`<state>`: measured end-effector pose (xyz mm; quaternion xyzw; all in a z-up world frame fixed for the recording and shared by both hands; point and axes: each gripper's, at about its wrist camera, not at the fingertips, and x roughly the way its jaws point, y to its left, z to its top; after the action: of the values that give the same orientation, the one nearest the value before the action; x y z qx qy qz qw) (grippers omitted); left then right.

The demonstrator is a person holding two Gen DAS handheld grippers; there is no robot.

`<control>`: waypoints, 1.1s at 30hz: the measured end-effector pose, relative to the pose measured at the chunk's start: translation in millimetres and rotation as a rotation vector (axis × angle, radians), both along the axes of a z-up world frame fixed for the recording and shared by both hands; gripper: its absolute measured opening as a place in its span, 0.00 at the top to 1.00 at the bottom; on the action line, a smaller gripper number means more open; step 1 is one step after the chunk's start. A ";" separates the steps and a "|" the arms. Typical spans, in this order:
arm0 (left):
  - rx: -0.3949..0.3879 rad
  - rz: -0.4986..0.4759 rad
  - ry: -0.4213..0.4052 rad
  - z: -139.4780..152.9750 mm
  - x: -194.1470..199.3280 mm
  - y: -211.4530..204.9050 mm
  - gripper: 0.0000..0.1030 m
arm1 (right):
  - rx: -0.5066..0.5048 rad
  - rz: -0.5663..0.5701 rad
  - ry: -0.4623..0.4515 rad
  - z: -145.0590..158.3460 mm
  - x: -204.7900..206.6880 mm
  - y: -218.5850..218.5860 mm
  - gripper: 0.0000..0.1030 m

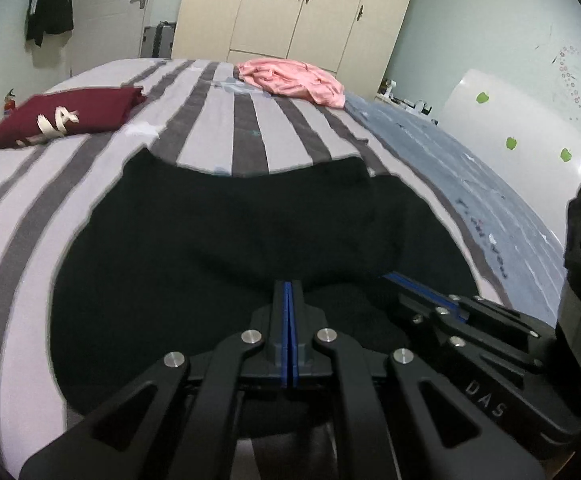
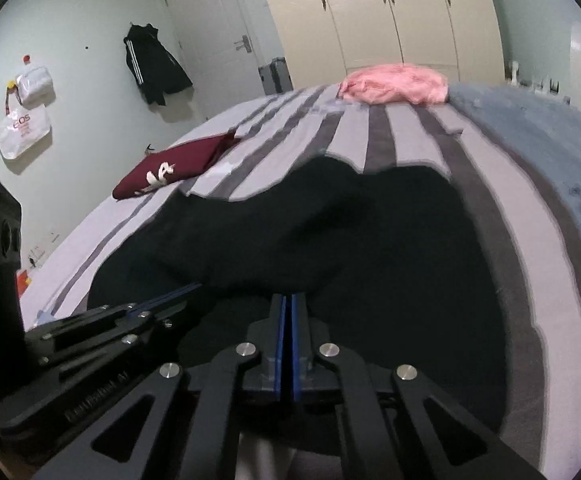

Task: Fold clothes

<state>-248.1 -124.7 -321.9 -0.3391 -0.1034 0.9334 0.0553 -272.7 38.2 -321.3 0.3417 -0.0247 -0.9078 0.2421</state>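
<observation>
On the striped bed (image 1: pixel 218 120), the black garment (image 1: pixel 230 232) lies spread near its front edge. Left gripper (image 1: pixel 288 286) and right gripper (image 2: pixel 289 298) are both clenched, seemingly pinching the garment's near hem, side by side.

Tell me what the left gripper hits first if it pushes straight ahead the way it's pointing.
Most likely the black garment itself: the left gripper is shut on its near edge, angled down at it, with the striped bed beneath. Depth is hard to judge.
</observation>
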 end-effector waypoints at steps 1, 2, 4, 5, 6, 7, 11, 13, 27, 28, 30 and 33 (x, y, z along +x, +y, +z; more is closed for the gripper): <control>-0.012 0.015 -0.001 0.6 0.5 -4.4 0.98 | 0.008 -0.008 0.020 4.4 2.2 4.1 0.99; -0.023 0.031 -0.005 0.2 0.3 -9.2 0.98 | 0.020 -0.025 0.012 3.2 -0.1 9.8 0.99; -0.027 0.026 -0.026 -10.7 -2.8 -11.7 0.98 | 0.018 -0.036 -0.046 -11.2 -9.6 19.8 0.96; -0.028 0.022 -0.037 -16.6 -4.5 -12.6 0.98 | 0.008 -0.031 -0.067 -19.0 -13.6 22.9 0.96; -0.029 0.018 -0.048 -22.4 -6.2 -13.5 0.98 | 0.005 -0.029 -0.078 -23.6 -14.7 24.1 0.96; -0.034 0.021 -0.053 -22.5 -7.0 -12.6 0.98 | 0.014 -0.032 -0.073 -23.5 -13.8 22.5 0.96; -0.013 0.049 -0.049 -7.0 -3.2 -19.1 0.98 | 0.038 -0.059 -0.044 -15.2 -11.6 26.5 0.98; -0.030 0.070 -0.027 -2.5 4.8 -27.9 0.98 | 0.040 -0.091 -0.031 -11.3 -12.8 38.3 0.98; 0.011 0.079 -0.052 -21.5 11.2 -58.4 0.98 | 0.026 -0.138 -0.063 -20.3 -23.8 67.8 1.00; 0.024 0.079 -0.051 -22.5 10.6 -60.7 0.98 | 0.025 -0.140 -0.069 -21.2 -24.7 68.7 1.00; 0.047 0.088 -0.054 -21.6 9.9 -65.2 0.98 | 0.032 -0.145 -0.065 -18.9 -24.7 68.4 1.00; 0.021 0.153 -0.042 -8.3 13.9 -72.3 0.98 | 0.047 -0.187 -0.050 -11.4 -24.9 76.4 1.00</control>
<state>-234.2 -197.0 -330.1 -0.3490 -0.1399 0.9265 -0.0149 -297.6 114.6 -332.7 0.3661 -0.0411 -0.9179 0.1475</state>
